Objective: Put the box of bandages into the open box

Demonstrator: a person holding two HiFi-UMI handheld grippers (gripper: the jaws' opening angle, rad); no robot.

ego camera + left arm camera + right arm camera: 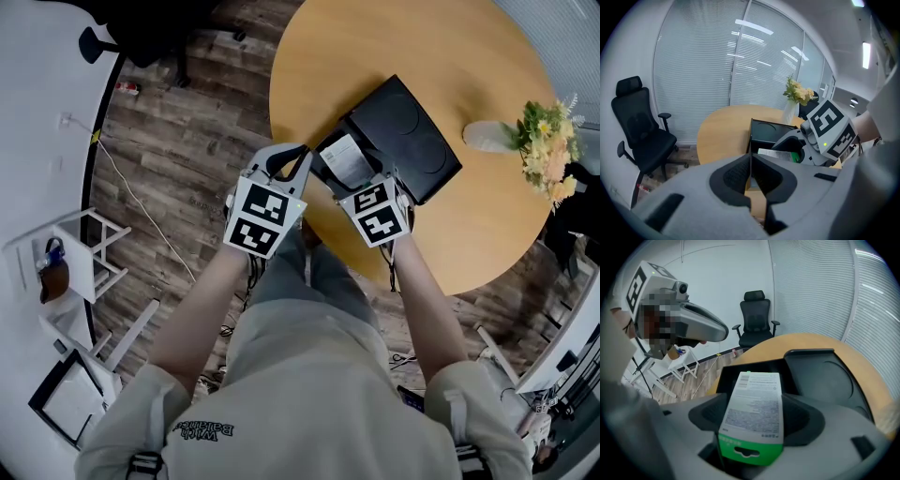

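Our right gripper (751,423) has its jaws closed on the box of bandages (752,401), gripping the white and green carton by its long sides with the green end nearest us. The carton's far end reaches over the hollow of the open box (729,377), whose black lid lies flat just beyond the hollow; we cannot tell whether the carton touches the bottom. Our left gripper (751,164) hovers just to the left of the open box with its jaws pressed together and nothing between them. The open box sits on a round wooden table (375,47), with a vase of flowers (539,141) well to its right.
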